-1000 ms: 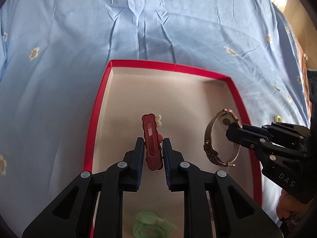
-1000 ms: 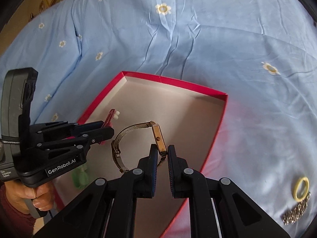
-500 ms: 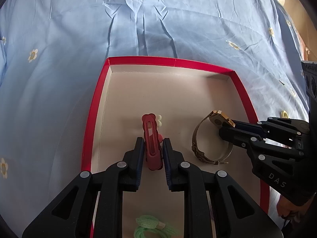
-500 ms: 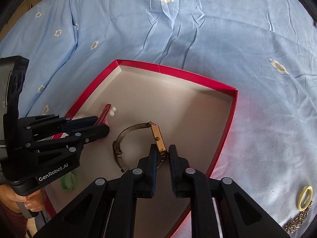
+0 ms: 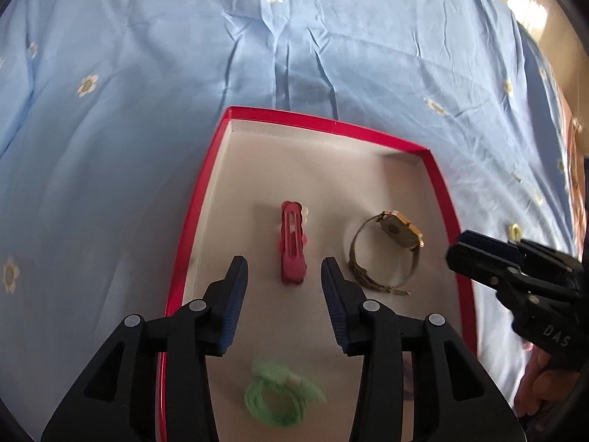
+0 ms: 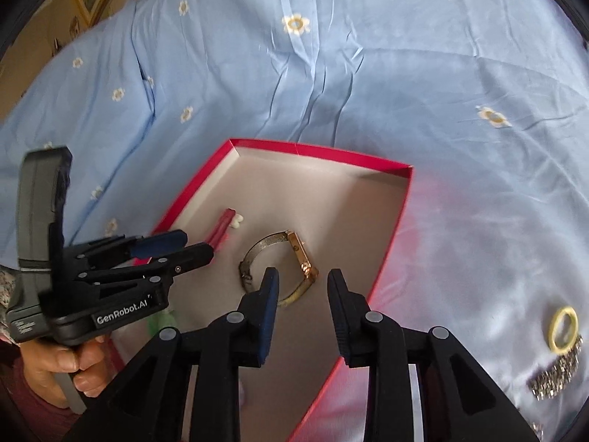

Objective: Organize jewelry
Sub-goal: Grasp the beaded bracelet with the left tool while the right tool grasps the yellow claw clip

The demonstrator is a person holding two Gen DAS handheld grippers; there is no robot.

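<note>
Left wrist view: the left gripper (image 5: 283, 276) is being opened around the red hair clip (image 5: 292, 245), now lying free at the middle of the red box (image 5: 191, 221). Right wrist view: the right gripper (image 6: 302, 287) is likewise being opened over the gold watch (image 6: 291, 261), released on the box floor. Both should be lifted straight clear so nothing is dragged.

Red-rimmed box (image 5: 191, 221) with pale grey inside; red hair clip (image 5: 292, 243); gold watch (image 5: 399, 226); green cord (image 5: 279, 397); blue bedsheet (image 5: 147, 73) with white-and-yellow flowers.

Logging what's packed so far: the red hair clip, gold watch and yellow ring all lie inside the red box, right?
Not quite. The yellow ring lies outside the red box, on the blue sheet, as the right wrist view shows. The red hair clip and gold watch are inside.
</note>
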